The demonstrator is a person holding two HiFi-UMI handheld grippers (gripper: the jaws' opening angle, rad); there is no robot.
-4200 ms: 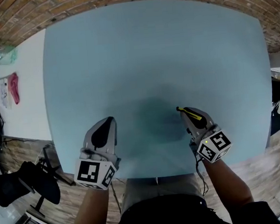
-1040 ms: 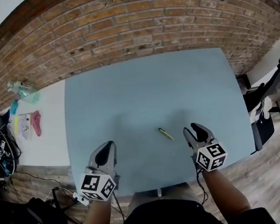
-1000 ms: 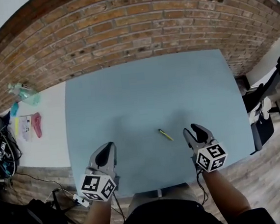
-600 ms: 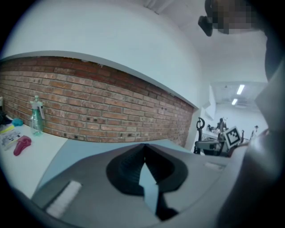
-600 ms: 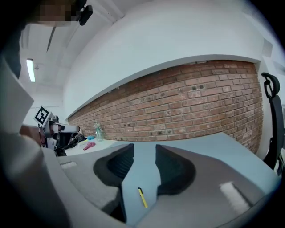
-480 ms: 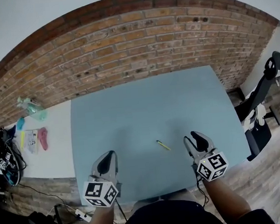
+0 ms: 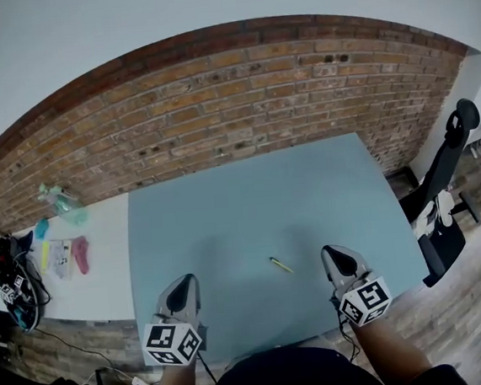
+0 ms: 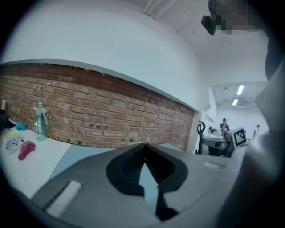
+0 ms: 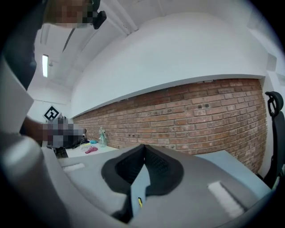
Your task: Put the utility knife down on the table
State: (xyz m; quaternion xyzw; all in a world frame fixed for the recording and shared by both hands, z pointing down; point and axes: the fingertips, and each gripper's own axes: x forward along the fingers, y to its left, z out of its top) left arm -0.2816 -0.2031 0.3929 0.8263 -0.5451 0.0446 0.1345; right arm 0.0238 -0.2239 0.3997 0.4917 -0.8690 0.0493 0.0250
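Note:
The utility knife (image 7: 281,265), slim and yellow, lies flat on the blue table (image 7: 242,204) near its front edge, apart from both grippers. My right gripper (image 7: 333,253) hovers just right of it. Its jaws have just been closing and now stand shut with nothing between them. In the right gripper view the tips (image 9: 143,145) meet, and the knife (image 9: 140,201) shows as a yellow sliver through the slit below them. My left gripper (image 7: 184,282) is at the front left, its tips (image 8: 143,145) together and empty.
A brick wall (image 7: 239,94) runs behind the table. A white side table (image 7: 96,269) at the left carries a spray bottle (image 7: 59,201), a pink object (image 7: 80,252) and cables (image 7: 17,285). A black chair (image 7: 444,202) stands at the right.
Both grippers have risen from the table and the head view has pulled back to show more wall. The right jaws have closed. The knife has not moved.

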